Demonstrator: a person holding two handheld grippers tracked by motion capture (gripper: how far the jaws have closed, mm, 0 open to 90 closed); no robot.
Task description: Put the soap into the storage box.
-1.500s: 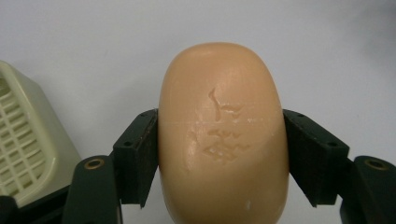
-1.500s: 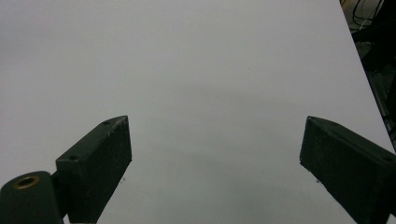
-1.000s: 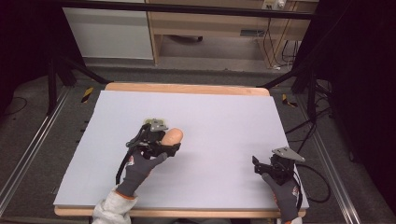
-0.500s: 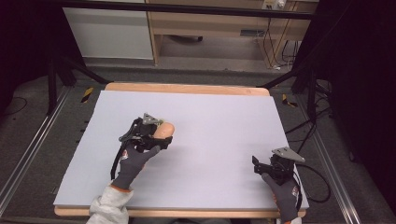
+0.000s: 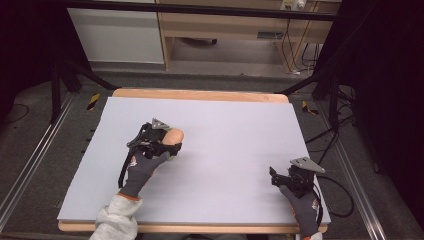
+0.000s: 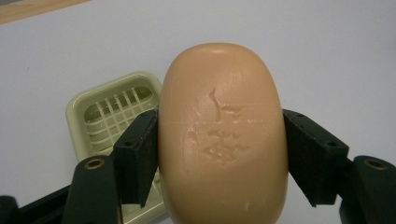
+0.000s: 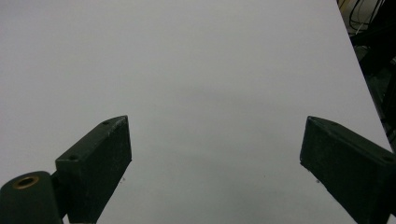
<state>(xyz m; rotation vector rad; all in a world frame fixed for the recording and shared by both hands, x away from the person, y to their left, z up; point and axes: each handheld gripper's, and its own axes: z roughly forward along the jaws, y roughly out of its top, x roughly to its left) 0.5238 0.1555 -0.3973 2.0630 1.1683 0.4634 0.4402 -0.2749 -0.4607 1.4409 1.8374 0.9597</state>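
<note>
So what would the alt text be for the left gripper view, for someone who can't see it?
A peach-coloured oval bar of soap with a stamped mark is clamped between the two black jaws of the left claw. Behind and below it, a pale green soap dish with a slotted grid floor sits on the white table.
</note>
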